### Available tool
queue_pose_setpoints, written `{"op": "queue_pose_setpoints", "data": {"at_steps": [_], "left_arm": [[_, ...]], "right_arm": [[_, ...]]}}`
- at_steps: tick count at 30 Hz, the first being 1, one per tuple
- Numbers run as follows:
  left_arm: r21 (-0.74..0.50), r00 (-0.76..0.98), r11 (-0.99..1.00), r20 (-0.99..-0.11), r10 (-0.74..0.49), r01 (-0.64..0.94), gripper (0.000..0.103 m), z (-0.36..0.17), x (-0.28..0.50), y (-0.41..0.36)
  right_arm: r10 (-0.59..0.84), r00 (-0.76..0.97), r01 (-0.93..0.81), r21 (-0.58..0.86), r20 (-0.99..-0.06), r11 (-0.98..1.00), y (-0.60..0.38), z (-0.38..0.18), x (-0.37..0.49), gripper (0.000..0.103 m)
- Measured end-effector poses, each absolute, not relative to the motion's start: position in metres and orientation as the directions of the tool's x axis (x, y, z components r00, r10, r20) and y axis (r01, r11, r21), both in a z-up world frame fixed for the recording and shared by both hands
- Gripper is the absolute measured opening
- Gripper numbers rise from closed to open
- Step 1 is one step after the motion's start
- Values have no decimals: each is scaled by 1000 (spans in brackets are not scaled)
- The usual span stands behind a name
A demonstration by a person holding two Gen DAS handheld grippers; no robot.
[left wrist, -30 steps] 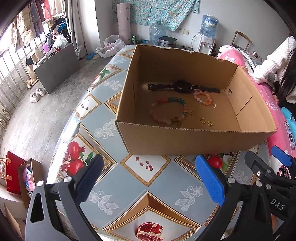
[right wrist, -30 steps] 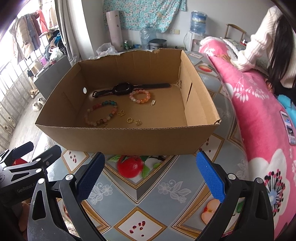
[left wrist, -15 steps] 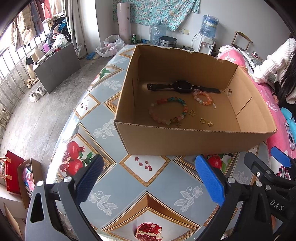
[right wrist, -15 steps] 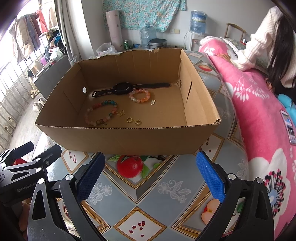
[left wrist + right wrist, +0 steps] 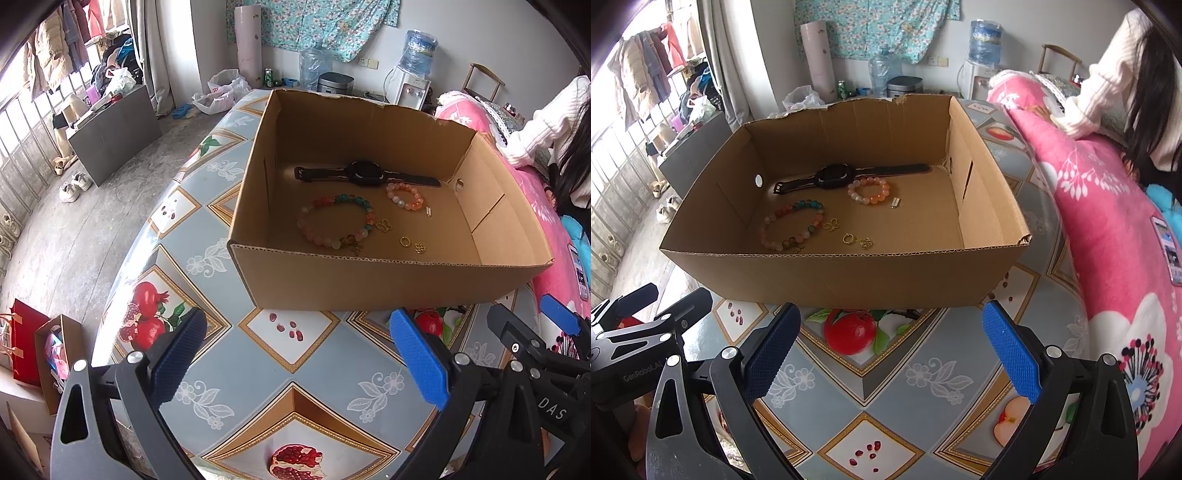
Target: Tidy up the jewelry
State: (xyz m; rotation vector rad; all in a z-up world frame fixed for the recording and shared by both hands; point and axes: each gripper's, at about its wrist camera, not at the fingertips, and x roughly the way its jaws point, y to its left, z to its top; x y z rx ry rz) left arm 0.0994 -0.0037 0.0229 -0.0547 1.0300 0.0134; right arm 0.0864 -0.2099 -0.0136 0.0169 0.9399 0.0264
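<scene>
An open cardboard box (image 5: pixel 388 280) (image 5: pixel 849 277) stands on the patterned table. Inside lie a black watch (image 5: pixel 364 175) (image 5: pixel 836 176), a large multicoloured bead bracelet (image 5: pixel 334 221) (image 5: pixel 792 229), a small orange-pink bead bracelet (image 5: pixel 404 195) (image 5: pixel 870 190), a gold butterfly charm (image 5: pixel 384 226) (image 5: pixel 832 224), a gold ring (image 5: pixel 405 242) (image 5: pixel 848 238), a gold knot charm (image 5: pixel 419 248) (image 5: pixel 866 243) and a small silver clasp (image 5: pixel 428 212) (image 5: pixel 895 203). My left gripper (image 5: pixel 295 358) is open and empty in front of the box. My right gripper (image 5: pixel 890 350) is open and empty, also in front of it.
The table (image 5: pixel 295 354) has a fruit-print cloth. A pink floral blanket (image 5: pixel 1108 229) with a phone (image 5: pixel 1167 251) lies to the right, where a person (image 5: pixel 1137 85) sits. The floor drops off left of the table; bags (image 5: pixel 29 343) stand there.
Both grippers have barely moved; the views shift very slightly. Nothing in the box has moved.
</scene>
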Motion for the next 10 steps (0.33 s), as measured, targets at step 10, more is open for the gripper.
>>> {"op": "queue_pose_setpoints", "data": {"at_steps": [10], "left_arm": [[-34, 518, 999, -855, -11, -36, 98, 24, 99, -7]], "right_arm": [[32, 589, -12, 31, -807, 999, -211, -15, 86, 95]]}}
